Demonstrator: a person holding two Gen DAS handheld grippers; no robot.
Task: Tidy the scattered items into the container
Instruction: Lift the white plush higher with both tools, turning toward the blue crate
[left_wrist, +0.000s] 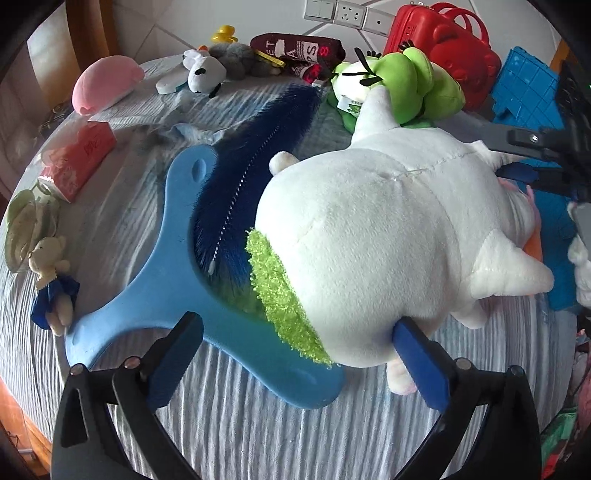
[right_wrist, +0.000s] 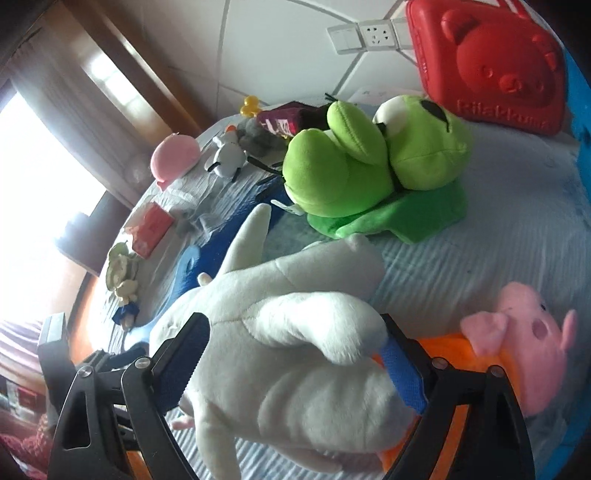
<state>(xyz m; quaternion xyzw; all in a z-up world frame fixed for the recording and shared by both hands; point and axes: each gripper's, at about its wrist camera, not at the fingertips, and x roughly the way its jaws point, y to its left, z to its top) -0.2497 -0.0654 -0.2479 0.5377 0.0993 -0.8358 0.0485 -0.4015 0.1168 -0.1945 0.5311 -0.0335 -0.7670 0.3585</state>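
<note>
- I take the white plush (left_wrist: 388, 236) as my landmark: it lies on its side on the bed (left_wrist: 229, 413), across a blue paddle-shaped toy (left_wrist: 147, 295), with the green frog plush (left_wrist: 406, 85) beyond it.
- My left gripper (left_wrist: 299, 363) has its fingers spread wide at the near end of the white plush. The right finger (left_wrist: 421, 365) lies against the plush's underside, while the left one stands clear over the blue toy. Nothing is pinched.
- My right gripper (right_wrist: 295, 365) straddles the other end of the white plush (right_wrist: 280, 354), fingers spread with the body between them. The right finger (right_wrist: 402, 373) touches the fur; I cannot tell whether the left one presses, so I judge it unheld.
- The container, I believe, is the blue crate (left_wrist: 524, 88) beyond the white plush, past the frog and beside the red case (left_wrist: 443, 55).
- To do this well, I would lower both grippers until the fingers sit around the thick body, not the fur or a limb, then close evenly.
- I would keep the left fingers off the blue toy so it does not lift along.
- Soft stuffing compresses, so I would squeeze deep before lifting.
</note>
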